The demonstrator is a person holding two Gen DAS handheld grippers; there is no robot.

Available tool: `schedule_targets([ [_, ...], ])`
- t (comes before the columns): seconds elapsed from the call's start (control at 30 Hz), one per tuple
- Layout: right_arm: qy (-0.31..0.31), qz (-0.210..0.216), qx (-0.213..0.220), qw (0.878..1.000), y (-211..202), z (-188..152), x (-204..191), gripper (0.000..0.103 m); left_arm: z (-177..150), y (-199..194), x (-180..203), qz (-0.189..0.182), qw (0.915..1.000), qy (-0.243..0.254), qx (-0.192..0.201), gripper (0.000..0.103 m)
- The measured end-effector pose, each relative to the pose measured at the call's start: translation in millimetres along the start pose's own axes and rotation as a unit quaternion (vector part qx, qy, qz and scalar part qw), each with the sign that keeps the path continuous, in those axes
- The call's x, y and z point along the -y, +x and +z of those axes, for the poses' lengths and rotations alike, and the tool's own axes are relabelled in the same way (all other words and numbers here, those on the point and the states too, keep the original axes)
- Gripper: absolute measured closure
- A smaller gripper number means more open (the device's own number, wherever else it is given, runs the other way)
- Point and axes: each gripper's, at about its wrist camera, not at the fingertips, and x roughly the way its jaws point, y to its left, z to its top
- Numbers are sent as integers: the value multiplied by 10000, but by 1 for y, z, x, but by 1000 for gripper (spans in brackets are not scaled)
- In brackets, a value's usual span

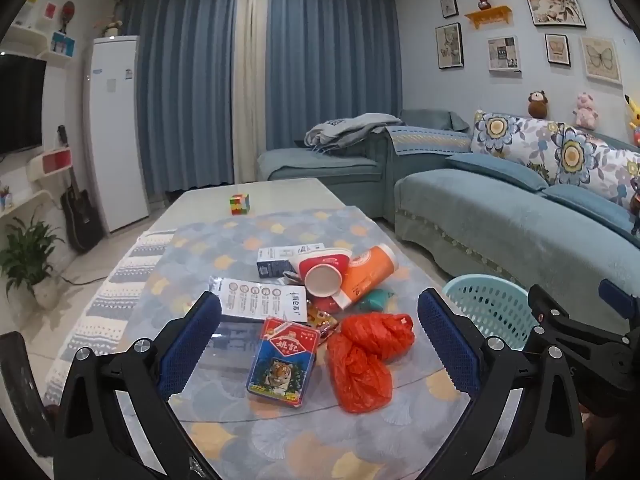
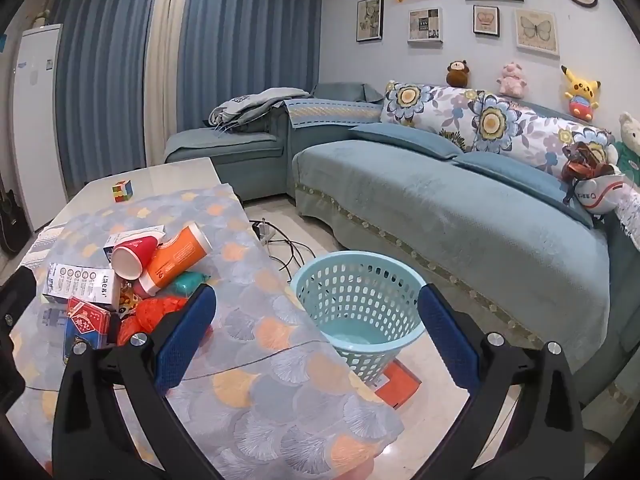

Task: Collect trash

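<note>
Orange bag (image 1: 370, 354), turquoise basket (image 2: 360, 300), fan-patterned grey-orange tablecloth (image 2: 272, 320).

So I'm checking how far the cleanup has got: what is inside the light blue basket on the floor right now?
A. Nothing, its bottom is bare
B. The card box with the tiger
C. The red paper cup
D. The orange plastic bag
A: the right wrist view looks into the basket and shows only its bare bottom, while the pile of trash lies on the table.

Both wrist cams fwd, shared table (image 1: 256, 196)
</note>
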Motion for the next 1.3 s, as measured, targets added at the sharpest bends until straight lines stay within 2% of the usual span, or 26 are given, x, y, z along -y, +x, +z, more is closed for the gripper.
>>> schedule_targets([
  [0.53, 66, 94, -95, 9999, 2, -1, 4, 7, 0, -1, -4, -6, 10000, -64, -21, 8],
  [1.3, -282, -137, -81, 9995, 4, -3, -11, 7, -2, -3, -3, -3, 9999, -111, -32, 8],
])
